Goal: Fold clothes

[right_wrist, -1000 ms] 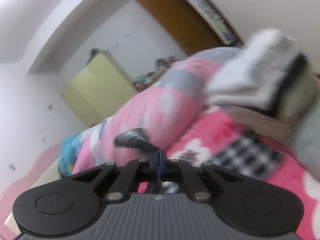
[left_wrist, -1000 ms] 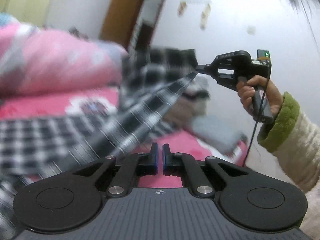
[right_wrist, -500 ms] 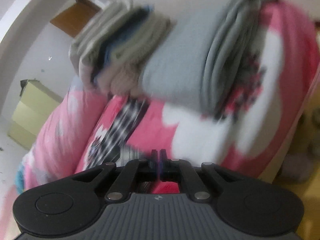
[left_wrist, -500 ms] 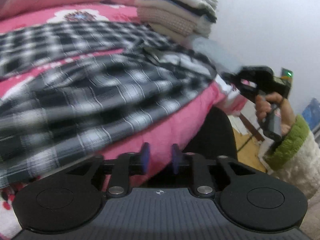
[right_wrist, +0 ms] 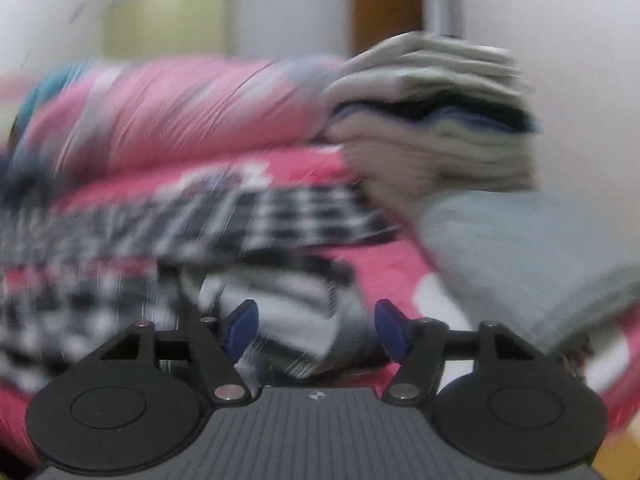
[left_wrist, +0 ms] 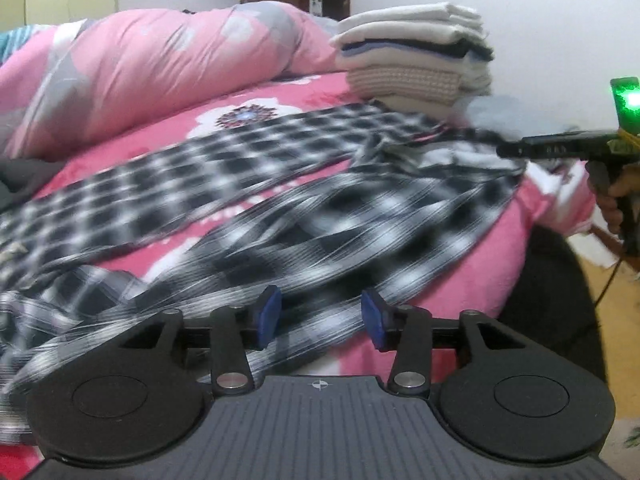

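Across the pink bed [left_wrist: 500, 240] the plaid shirt [left_wrist: 320, 236] lay spread lengthwise, its near hem under the left gripper [left_wrist: 320, 316] and its far end before the right gripper [right_wrist: 316, 326] (both gaped wide, empty).

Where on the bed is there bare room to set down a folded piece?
A bare strip of pink sheet lies between the quilt and the plaid shirt. The right end is crowded by the folded stack.
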